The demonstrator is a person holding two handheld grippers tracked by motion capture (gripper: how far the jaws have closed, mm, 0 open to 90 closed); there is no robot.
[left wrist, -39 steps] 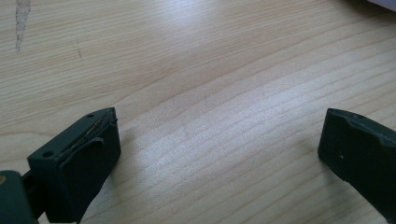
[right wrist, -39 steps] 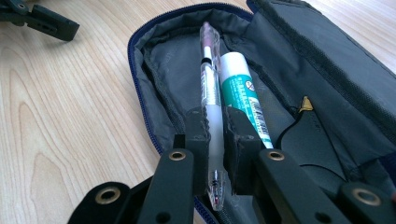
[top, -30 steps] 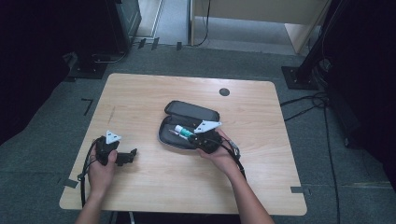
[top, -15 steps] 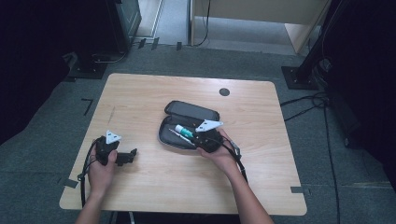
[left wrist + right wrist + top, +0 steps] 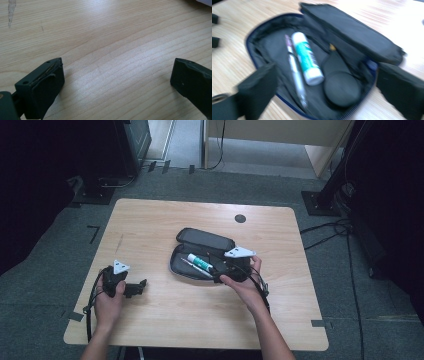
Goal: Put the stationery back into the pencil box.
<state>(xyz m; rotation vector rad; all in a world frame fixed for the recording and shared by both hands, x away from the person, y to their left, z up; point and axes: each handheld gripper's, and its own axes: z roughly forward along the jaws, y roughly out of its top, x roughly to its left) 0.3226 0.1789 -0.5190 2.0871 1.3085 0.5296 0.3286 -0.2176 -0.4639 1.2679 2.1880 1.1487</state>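
Note:
A black zip pouch (image 5: 184,266) lies open in the middle of the wooden table (image 5: 150,220), its lid (image 5: 205,238) folded back. Inside it lie a white and green tube (image 5: 200,262), a thin pen (image 5: 295,70) and a round black object (image 5: 340,88). My right gripper (image 5: 219,273) is at the pouch's right end. Its jaws have just been opening and stand wide apart, either side of the round black object (image 5: 329,75), pressing on nothing. My left gripper (image 5: 141,285) rests open on bare wood at the front left (image 5: 117,72), holding nothing.
A small black round mark (image 5: 240,218) sits near the table's far edge. Dark stands and cables (image 5: 340,227) ring the table on the grey floor. Bare wood stretches between the two grippers.
My right gripper has shifted a little to the right, back from the pouch's inside. The left hand and the pouch have stayed where they were.

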